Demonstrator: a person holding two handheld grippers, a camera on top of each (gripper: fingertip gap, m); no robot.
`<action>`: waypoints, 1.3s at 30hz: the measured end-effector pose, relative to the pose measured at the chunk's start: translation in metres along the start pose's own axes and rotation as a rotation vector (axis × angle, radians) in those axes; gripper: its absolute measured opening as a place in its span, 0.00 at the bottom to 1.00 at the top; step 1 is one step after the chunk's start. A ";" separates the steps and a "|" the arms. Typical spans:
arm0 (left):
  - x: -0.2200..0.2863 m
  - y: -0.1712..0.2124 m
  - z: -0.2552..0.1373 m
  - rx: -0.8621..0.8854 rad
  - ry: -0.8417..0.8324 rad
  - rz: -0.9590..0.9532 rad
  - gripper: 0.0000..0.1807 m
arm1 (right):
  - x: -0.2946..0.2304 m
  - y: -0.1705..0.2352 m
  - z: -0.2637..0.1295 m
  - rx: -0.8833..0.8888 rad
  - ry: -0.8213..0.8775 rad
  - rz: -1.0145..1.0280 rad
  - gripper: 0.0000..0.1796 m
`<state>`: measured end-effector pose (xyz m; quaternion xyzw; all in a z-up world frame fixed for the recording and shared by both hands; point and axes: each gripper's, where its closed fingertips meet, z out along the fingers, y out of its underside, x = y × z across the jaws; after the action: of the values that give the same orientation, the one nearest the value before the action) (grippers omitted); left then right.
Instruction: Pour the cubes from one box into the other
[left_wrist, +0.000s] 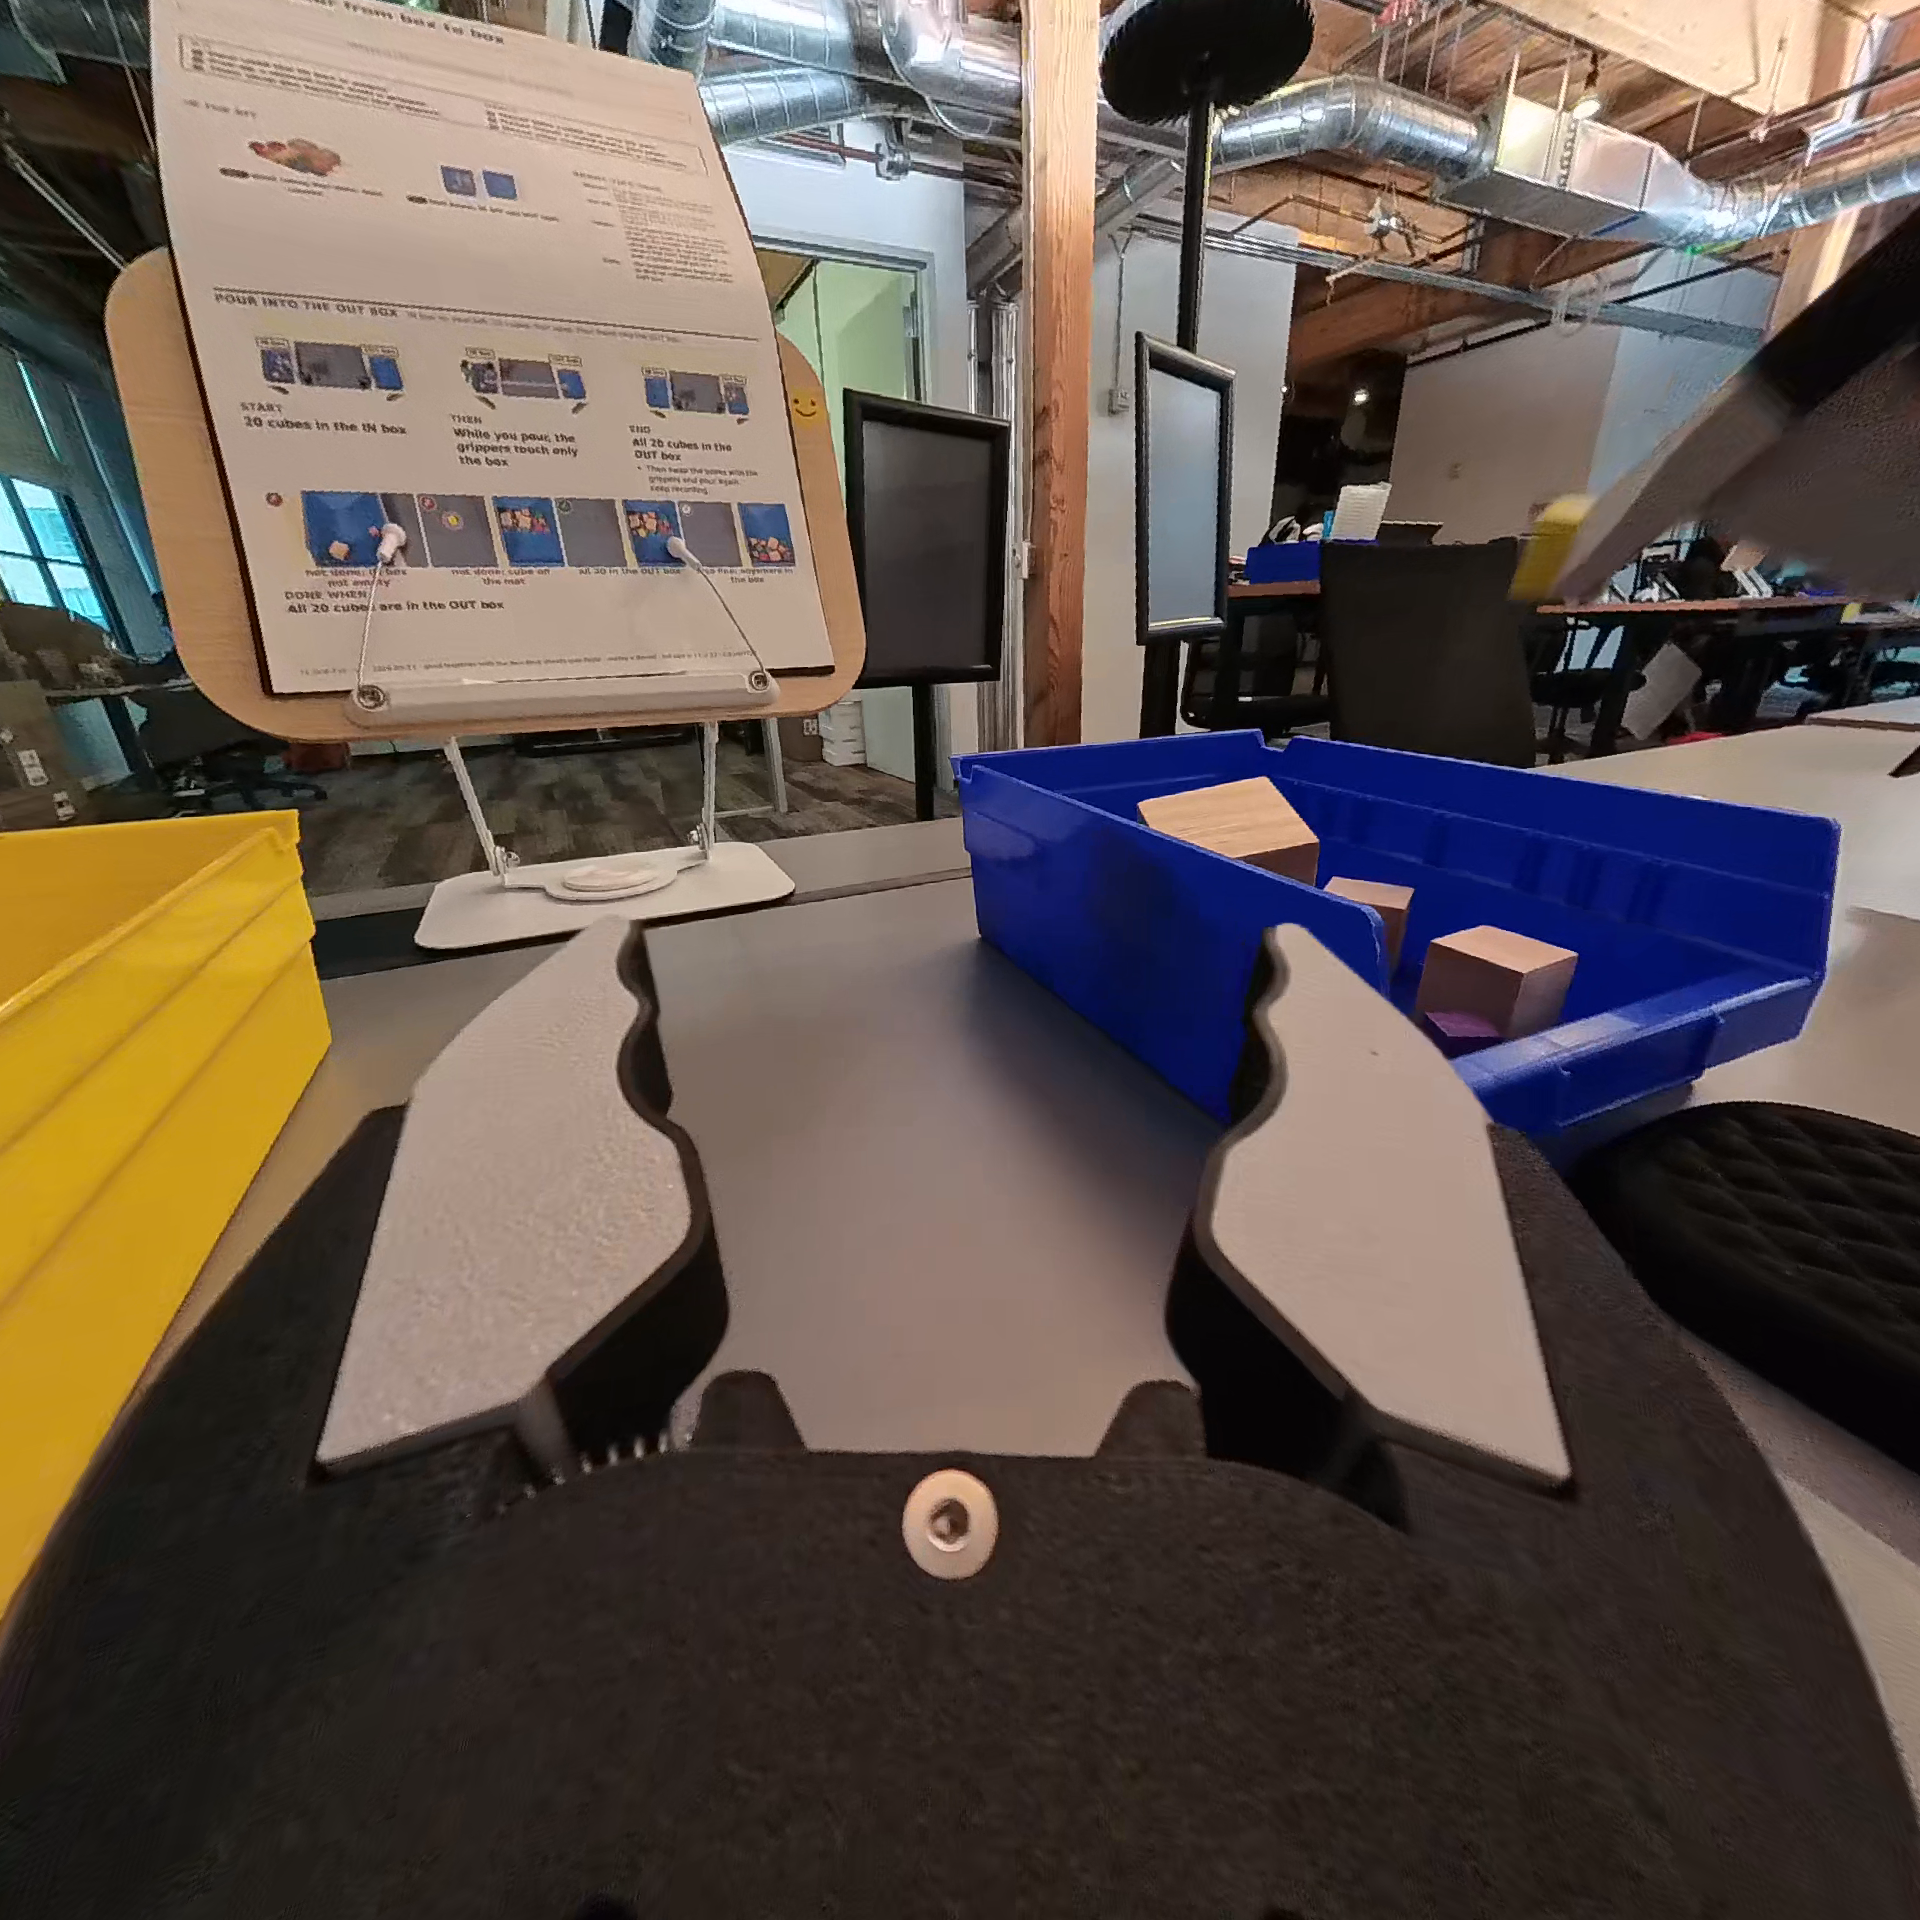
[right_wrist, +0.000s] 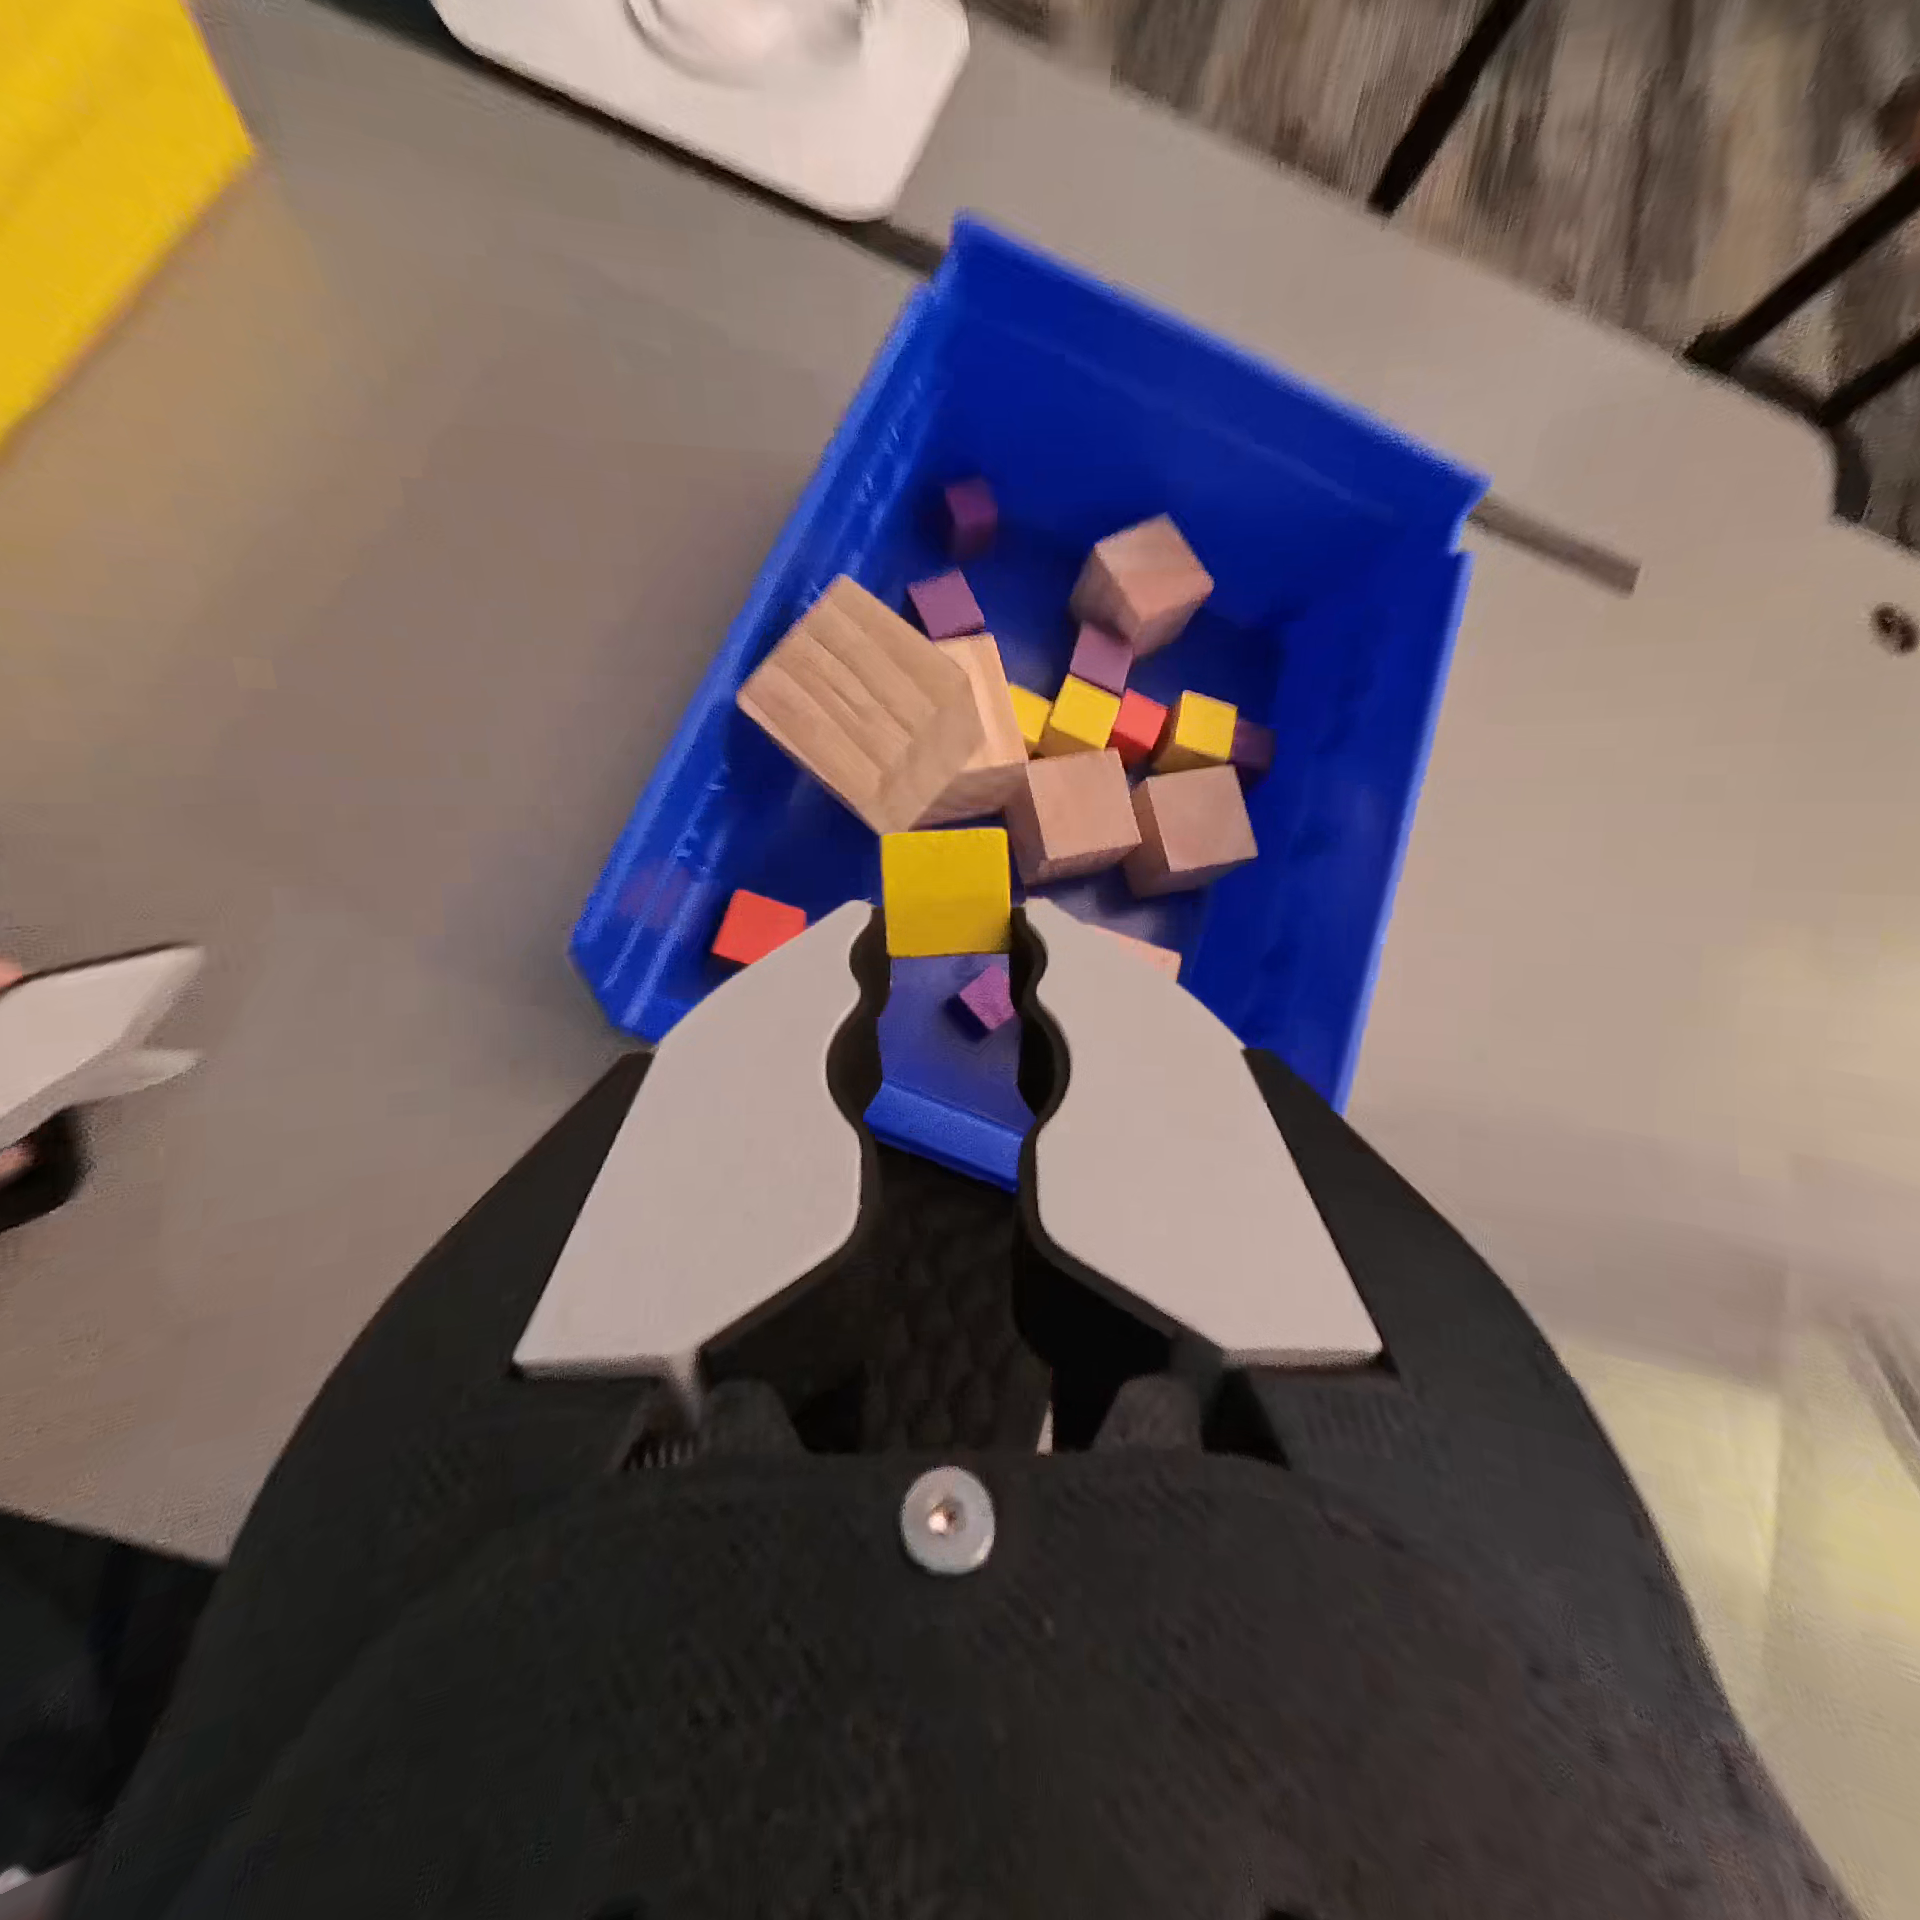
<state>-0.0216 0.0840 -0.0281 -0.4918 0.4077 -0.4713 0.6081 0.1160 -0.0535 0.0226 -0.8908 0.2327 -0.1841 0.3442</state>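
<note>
A blue box (left_wrist: 1122, 935) stands on the dark mat to the right of my left gripper (left_wrist: 948, 940), which is open, empty and low over the mat. Wooden cubes (left_wrist: 1231, 826) show inside it. In the right wrist view the blue box (right_wrist: 1122, 395) holds several wooden, purple, yellow and red cubes (right_wrist: 1075, 826). My right gripper (right_wrist: 943, 920) is shut on a yellow cube (right_wrist: 945, 891) and hangs above the box's near end. In the left wrist view it shows blurred at upper right (left_wrist: 1600, 530) with the yellow cube (left_wrist: 1550, 551). Only one blue box is in view.
A yellow bin (left_wrist: 135, 1091) stands at the left, also in the right wrist view (right_wrist: 94, 156). A document stand with a printed sheet (left_wrist: 499, 416) sits behind the mat on a white base (right_wrist: 748, 83). A black mesh pad (left_wrist: 1787, 1247) lies at the right.
</note>
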 end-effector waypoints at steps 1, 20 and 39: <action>0.000 0.000 0.001 0.000 -0.001 0.002 0.61 | 0.004 0.004 0.017 -0.047 0.010 0.002 0.12; 0.001 0.002 0.005 0.005 0.006 0.032 0.60 | 0.029 0.028 0.088 -0.204 -0.012 -0.044 0.22; -0.001 -0.003 -0.001 0.043 -0.005 0.042 0.53 | 0.063 0.042 -0.078 0.702 0.116 0.150 0.35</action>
<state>-0.0229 0.0846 -0.0251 -0.4713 0.4061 -0.4657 0.6294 0.1181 -0.1561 0.0580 -0.6870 0.2391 -0.2772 0.6277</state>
